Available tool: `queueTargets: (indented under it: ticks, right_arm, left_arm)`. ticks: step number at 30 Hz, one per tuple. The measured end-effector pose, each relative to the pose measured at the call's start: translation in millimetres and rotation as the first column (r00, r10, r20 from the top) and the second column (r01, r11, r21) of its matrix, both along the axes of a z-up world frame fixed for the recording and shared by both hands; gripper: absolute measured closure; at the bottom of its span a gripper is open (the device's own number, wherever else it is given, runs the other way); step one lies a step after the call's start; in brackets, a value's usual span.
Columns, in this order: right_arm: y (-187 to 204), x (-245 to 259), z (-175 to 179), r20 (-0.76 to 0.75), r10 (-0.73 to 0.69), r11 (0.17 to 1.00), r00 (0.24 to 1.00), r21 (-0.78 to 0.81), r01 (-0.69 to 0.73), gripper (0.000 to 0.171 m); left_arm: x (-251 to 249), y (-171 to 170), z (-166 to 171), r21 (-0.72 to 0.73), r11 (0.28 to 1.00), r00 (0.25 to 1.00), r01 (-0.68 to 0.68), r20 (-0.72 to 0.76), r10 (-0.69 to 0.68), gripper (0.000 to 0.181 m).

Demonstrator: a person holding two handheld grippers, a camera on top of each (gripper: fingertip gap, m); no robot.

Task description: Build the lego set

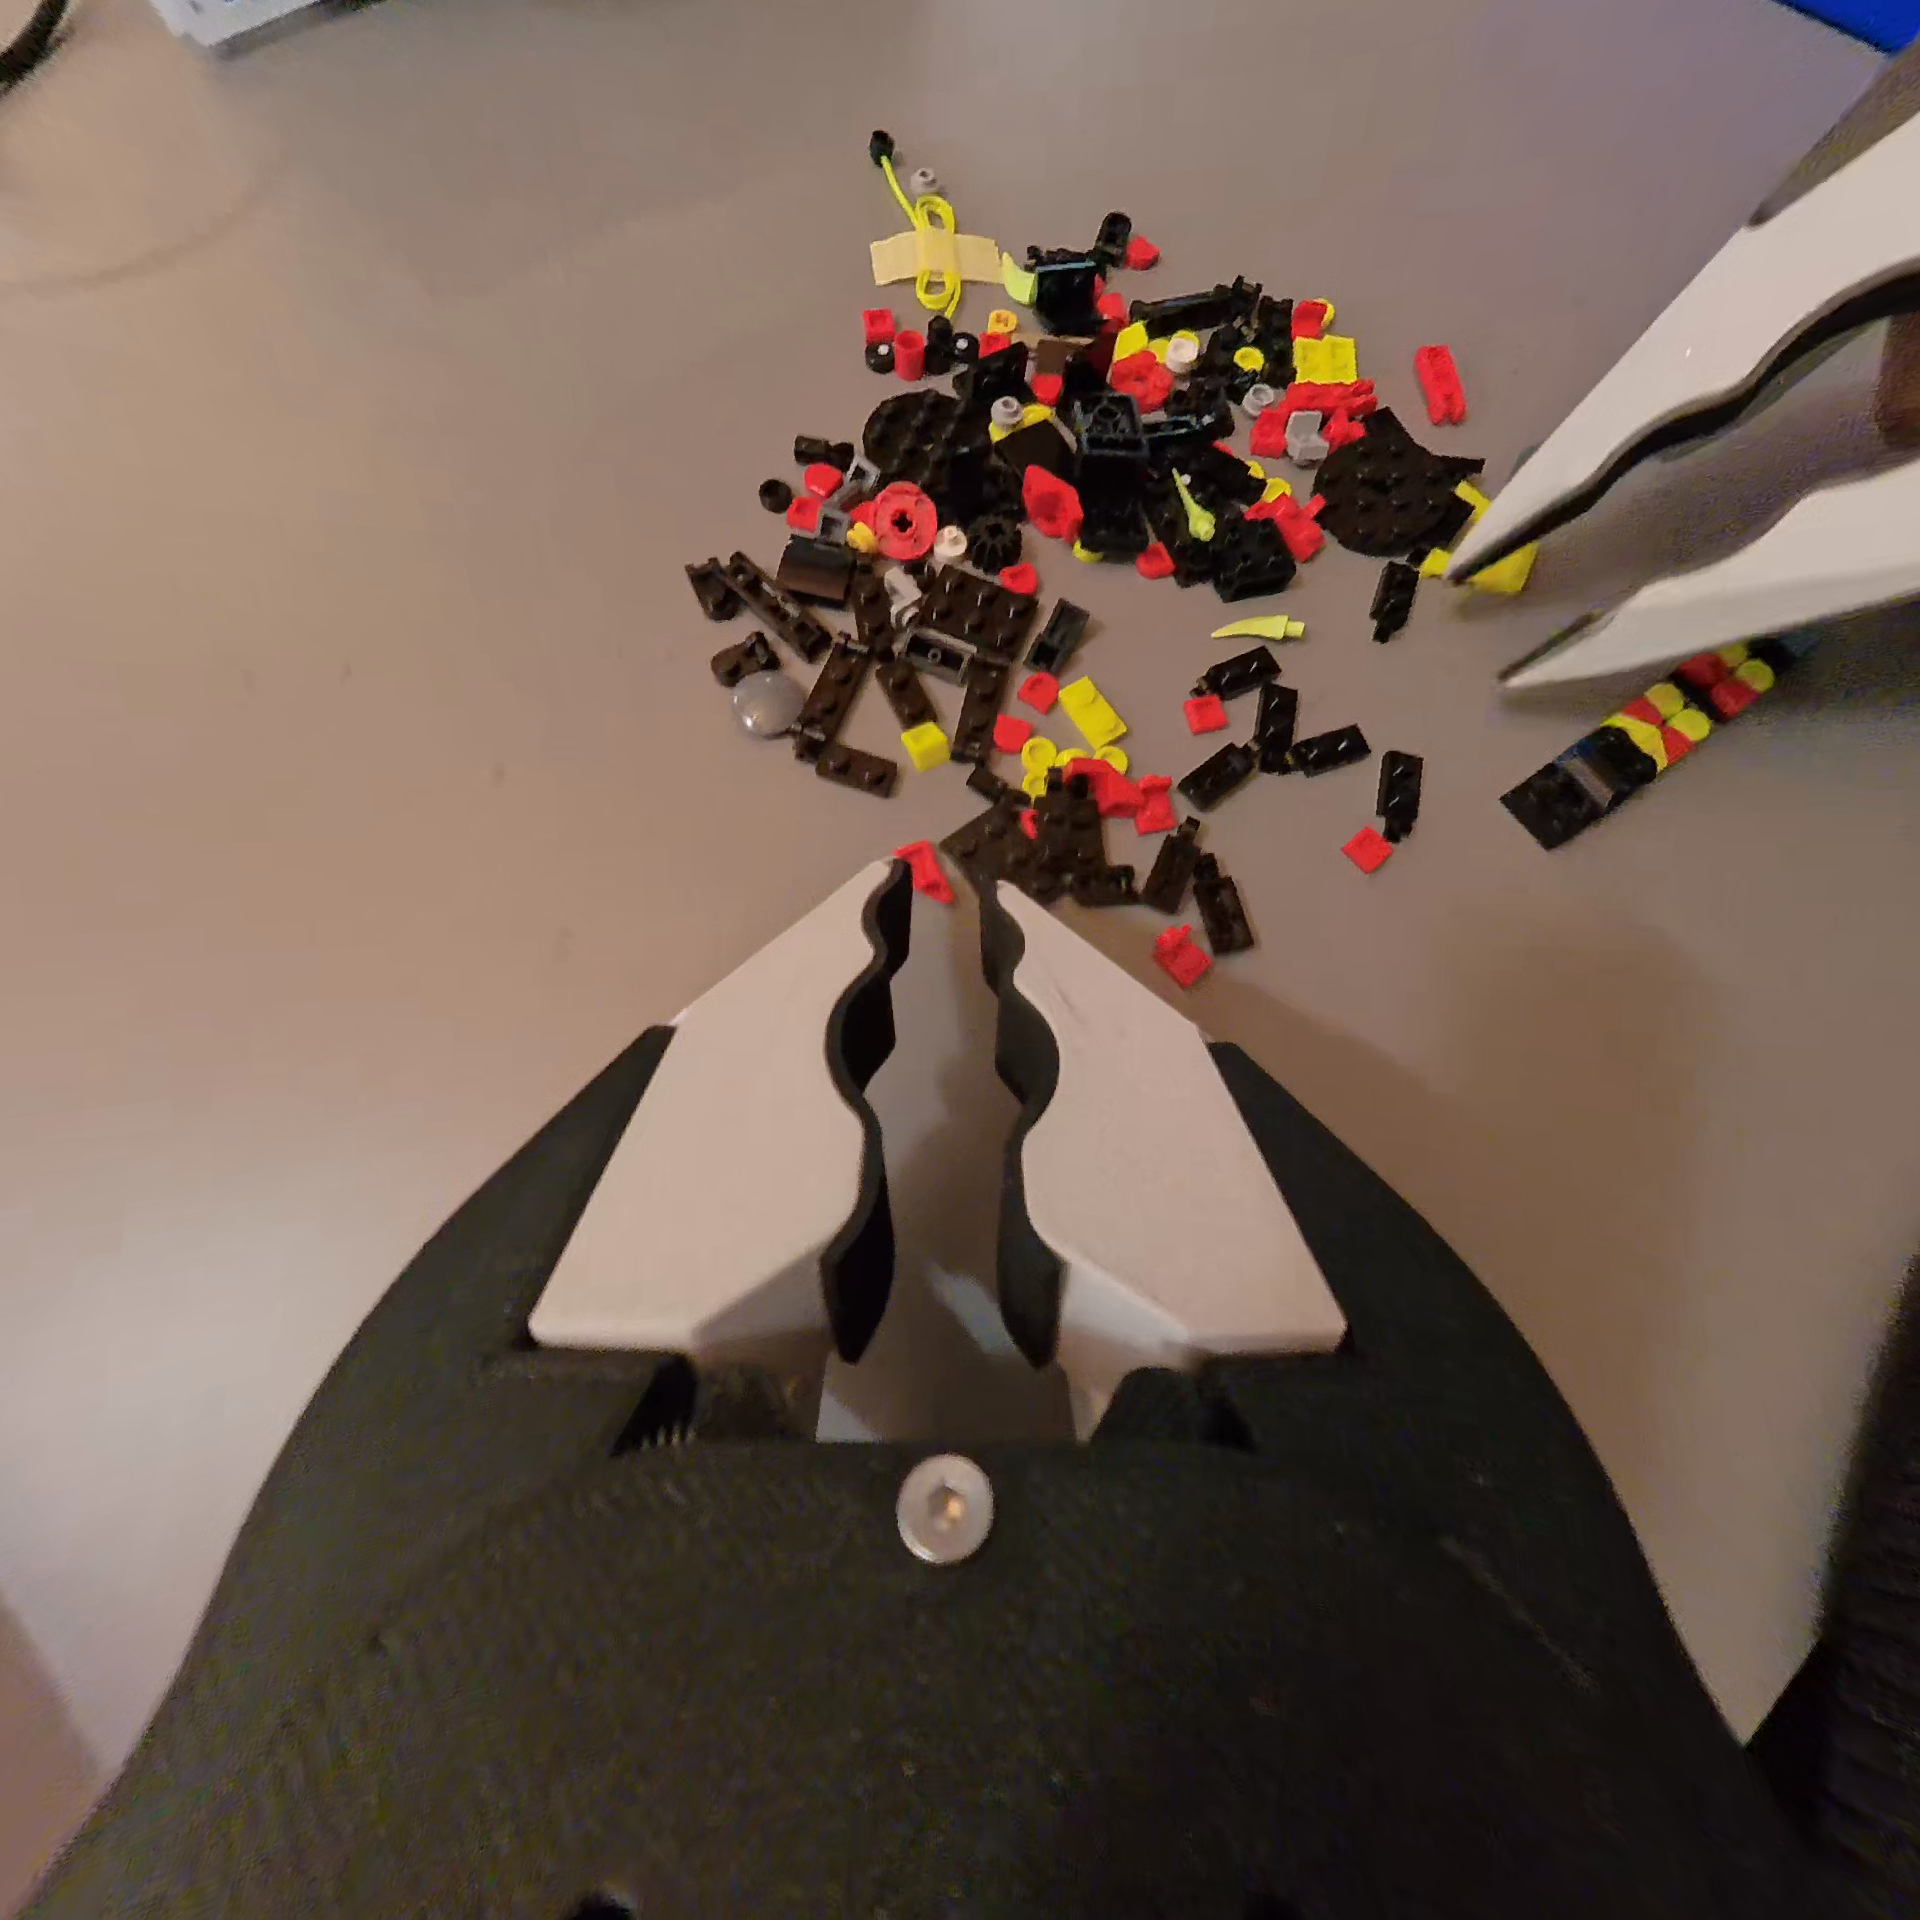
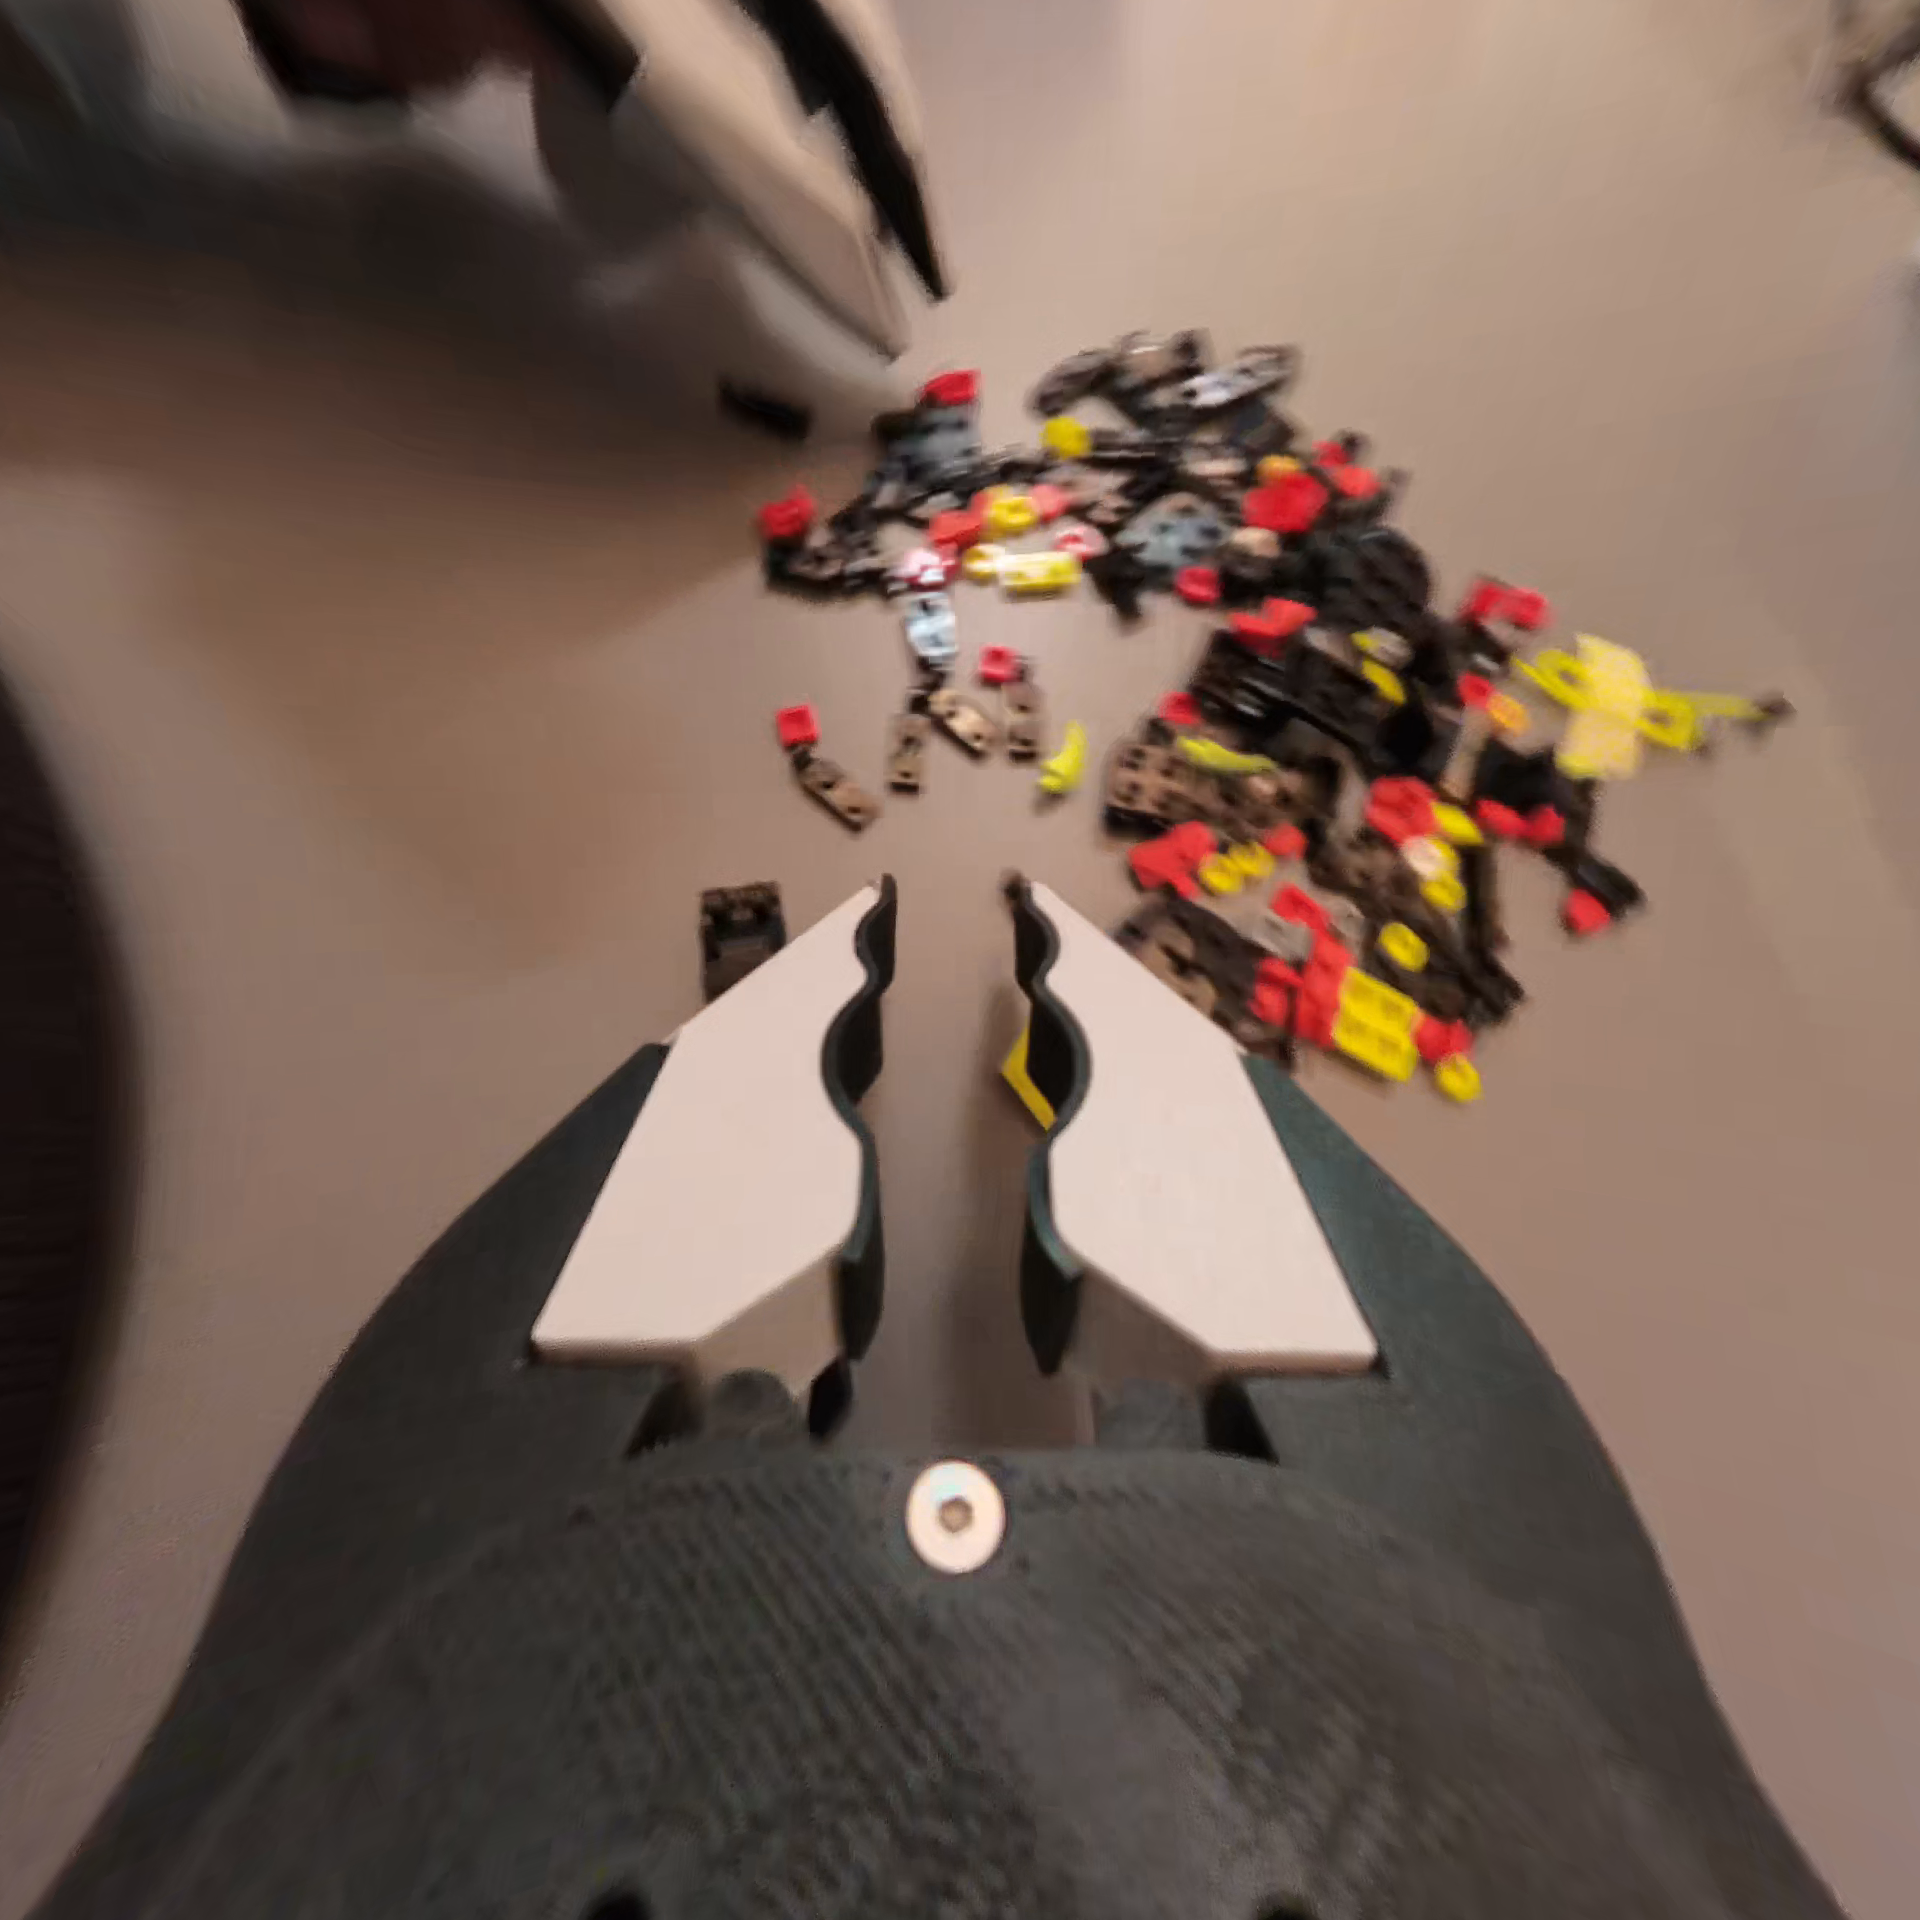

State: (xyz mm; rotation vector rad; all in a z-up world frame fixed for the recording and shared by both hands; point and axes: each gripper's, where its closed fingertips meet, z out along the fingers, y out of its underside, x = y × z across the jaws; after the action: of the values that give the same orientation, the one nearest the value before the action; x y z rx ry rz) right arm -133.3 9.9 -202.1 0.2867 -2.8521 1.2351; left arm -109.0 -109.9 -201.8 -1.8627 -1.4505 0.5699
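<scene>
A pile of loose lego pieces [image 1: 1101,499], black, red and yellow, lies on the beige table [image 1: 416,623]. My left gripper [image 1: 943,875] hovers at the pile's near edge, jaws a narrow gap apart and empty, with a small red piece [image 1: 925,871] just past the tips. My right gripper [image 1: 1491,618] comes in from the right, open, its upper tip by a yellow piece [image 1: 1501,571]. A partly built black, red and yellow strip [image 1: 1642,738] lies under it. The right wrist view is blurred: the right gripper [image 2: 948,886] is open, and the pile [image 2: 1299,675] lies ahead to the right.
A small black piece [image 2: 738,925] lies left of the right gripper's tips, and a yellow bit [image 2: 1027,1081] shows under its right finger. The left gripper [image 2: 810,187] is blurred at the top left. A white object [image 1: 239,21] sits at the table's far edge. One gripper's finger ends stand about 12 centimetres off the other's.
</scene>
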Motion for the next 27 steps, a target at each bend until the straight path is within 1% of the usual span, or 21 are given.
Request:
queueTargets:
  ticks: [3,8,9,11,12,13,16,17,19,22,25,27]
  right_arm:
    - [-12,17,-7,-0.020,0.075,0.997,0.997,0.026,-0.074,0.149]
    - [-29,30,-11,0.040,0.137,0.990,0.990,0.033,-0.138,0.154]
    - [-32,25,-10,0.021,0.132,0.991,0.991,0.031,-0.133,0.155]
    - [-39,4,-9,-0.068,0.076,0.997,0.995,0.022,-0.075,0.163]
    - [-41,-4,-7,-0.089,0.060,0.998,0.994,0.017,-0.059,0.164]
    - [-42,-8,-5,-0.082,0.050,0.999,0.995,0.008,-0.049,0.164]
    - [-41,-6,5,0.012,0.040,0.998,0.999,-0.040,-0.040,0.159]
    - [-39,-7,8,0.023,0.037,0.998,0.999,-0.052,-0.035,0.158]
    - [-35,-11,12,0.012,0.024,0.998,1.000,-0.064,-0.024,0.158]
    - [-26,-18,15,0.009,-0.004,0.998,1.000,-0.070,0.005,0.158]
    - [-17,-23,18,0.062,-0.041,0.996,0.997,-0.080,0.046,0.158]
    - [-10,-27,19,0.095,-0.061,0.994,0.994,-0.082,0.069,0.157]
  left_arm:
    - [7,-4,-1,-0.002,1.000,1.000,-0.021,0.004,0.021,0.171]
    - [16,-6,-2,0.004,0.999,0.999,-0.043,0.008,0.043,0.171]
    - [18,-6,-3,0.004,0.999,0.999,-0.045,0.010,0.045,0.171]
    - [20,-6,-4,0.005,0.999,0.999,-0.045,0.013,0.045,0.171]
    - [20,-5,-4,0.003,0.999,0.999,-0.044,0.014,0.044,0.171]
    - [21,-5,-4,-0.002,0.999,0.999,-0.044,0.015,0.044,0.171]
    - [21,-6,-4,-0.013,0.999,0.999,-0.039,0.013,0.039,0.171]
    - [21,-5,-3,-0.009,0.999,0.999,-0.032,0.009,0.032,0.171]
    - [23,1,0,0.026,1.000,1.000,0.015,0.003,-0.015,0.171]
    - [31,19,-1,0.099,0.985,0.989,0.139,0.036,-0.143,0.167]
    - [37,18,-16,0.025,0.978,0.974,0.205,0.098,-0.206,0.166]
    - [34,19,-16,0.024,0.976,0.971,0.218,0.093,-0.220,0.168]
